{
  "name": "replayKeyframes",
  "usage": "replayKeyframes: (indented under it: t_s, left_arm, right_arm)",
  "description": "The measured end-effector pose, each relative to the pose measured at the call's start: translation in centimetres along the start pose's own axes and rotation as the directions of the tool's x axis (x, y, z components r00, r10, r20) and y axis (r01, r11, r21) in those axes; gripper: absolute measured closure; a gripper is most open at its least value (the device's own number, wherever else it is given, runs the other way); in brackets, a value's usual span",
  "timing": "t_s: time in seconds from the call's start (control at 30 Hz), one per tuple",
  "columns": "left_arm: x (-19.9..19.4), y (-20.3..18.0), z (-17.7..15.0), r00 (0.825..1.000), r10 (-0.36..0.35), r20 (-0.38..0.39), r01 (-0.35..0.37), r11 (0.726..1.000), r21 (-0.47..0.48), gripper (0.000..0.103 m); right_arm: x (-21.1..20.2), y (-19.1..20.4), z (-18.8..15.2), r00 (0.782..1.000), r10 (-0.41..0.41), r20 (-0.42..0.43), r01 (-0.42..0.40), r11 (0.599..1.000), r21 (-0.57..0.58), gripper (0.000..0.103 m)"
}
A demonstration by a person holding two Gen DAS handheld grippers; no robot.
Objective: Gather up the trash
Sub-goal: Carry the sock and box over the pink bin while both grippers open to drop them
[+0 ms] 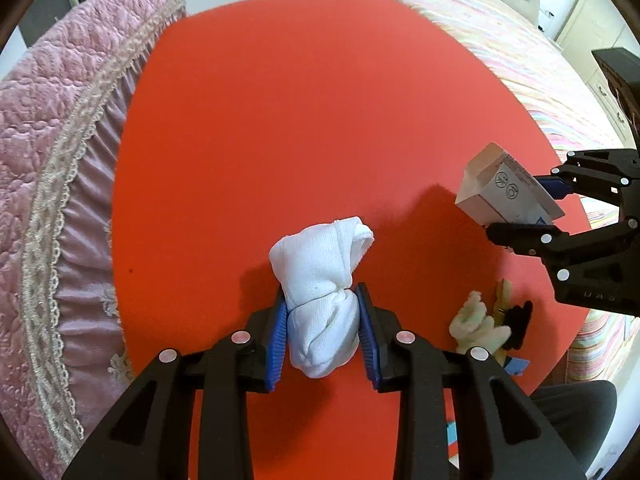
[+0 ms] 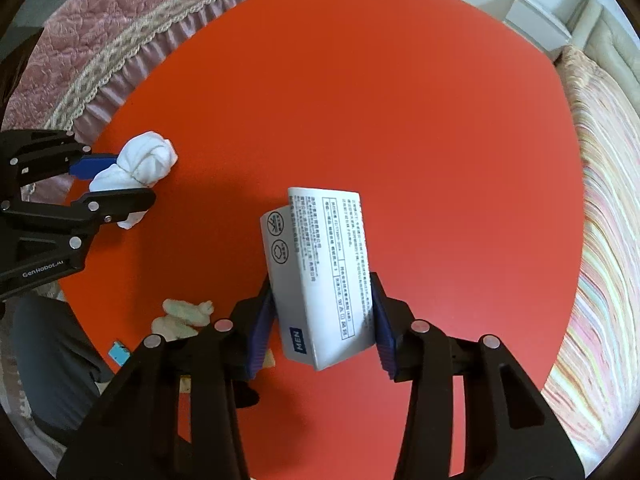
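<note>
**Both grippers loaded, small scraps still on the red surface**

While each gripper has one piece of trash between its jaws, the collecting looks only partly done. The left gripper (image 1: pixel 323 334) has its jaws narrow and pressed on the white cloth bundle (image 1: pixel 320 280), which sits in the lower middle of the left wrist view and seems to rest on the red surface (image 1: pixel 300 120) or just above it; I cannot tell which. The right gripper (image 2: pixel 324 320) holds the white carton box (image 2: pixel 320 272) by its lower end, tilted, in the middle of the right wrist view, with printed text facing the camera.

No bin or bag is visible in either view, so neither item is put away yet. Some things are left at the lower edge of the surface: a pale fluffy scrap (image 1: pixel 478 326), a dark small object (image 1: pixel 520 320) just beside it, and a small blue piece (image 2: pixel 119 351). What the dark object is, I cannot say.

My judgement: two items are picked, the dropping step is next, and at least these scraps remain to collect.
</note>
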State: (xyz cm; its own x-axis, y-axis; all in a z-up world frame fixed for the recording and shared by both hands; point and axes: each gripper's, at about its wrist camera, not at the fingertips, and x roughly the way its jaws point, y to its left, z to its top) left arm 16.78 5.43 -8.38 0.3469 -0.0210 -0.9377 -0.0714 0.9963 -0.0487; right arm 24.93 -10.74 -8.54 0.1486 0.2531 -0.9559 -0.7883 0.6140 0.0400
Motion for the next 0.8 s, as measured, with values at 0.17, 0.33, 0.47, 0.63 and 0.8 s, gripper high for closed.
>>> replayKeyframes:
  t_s: [0.17, 0.33, 0.47, 0.63, 0.8]
  left_arm:
    - [-2.3, -1.4, -1.0, 0.998, 0.015, 0.054, -0.017, 0.999, 0.031, 0.072]
    - [-4.9, -2.2, -2.1, 0.993, 0.026, 0.119, -0.031, 0.998, 0.046, 0.072]
    - [-7.1, -2.9, -3.2, 0.984, 0.026, 0.178, -0.037, 0.997, 0.06, 0.071]
    - [-9.8, -3.6, -5.0, 0.969, 0.016, 0.245, -0.035, 0.997, 0.075, 0.071]
    - [-12.2, -4.5, -7.2, 0.957, -0.006, 0.291, -0.021, 0.996, 0.09, 0.071]
  right_arm:
    - [-2.1, 0.2, -0.7, 0.998, -0.012, 0.054, 0.01, 0.999, 0.046, 0.059]
    - [-5.0, 0.8, -1.8, 0.993, -0.023, 0.114, 0.013, 0.996, 0.091, 0.059]
    - [-8.0, 0.9, -3.9, 0.986, -0.027, 0.167, 0.007, 0.992, 0.123, 0.059]
    - [-11.0, 1.7, -6.9, 0.974, -0.045, 0.223, 0.009, 0.988, 0.157, 0.059]
    - [-13.8, 2.8, -10.1, 0.959, -0.05, 0.279, 0.001, 0.985, 0.172, 0.059]
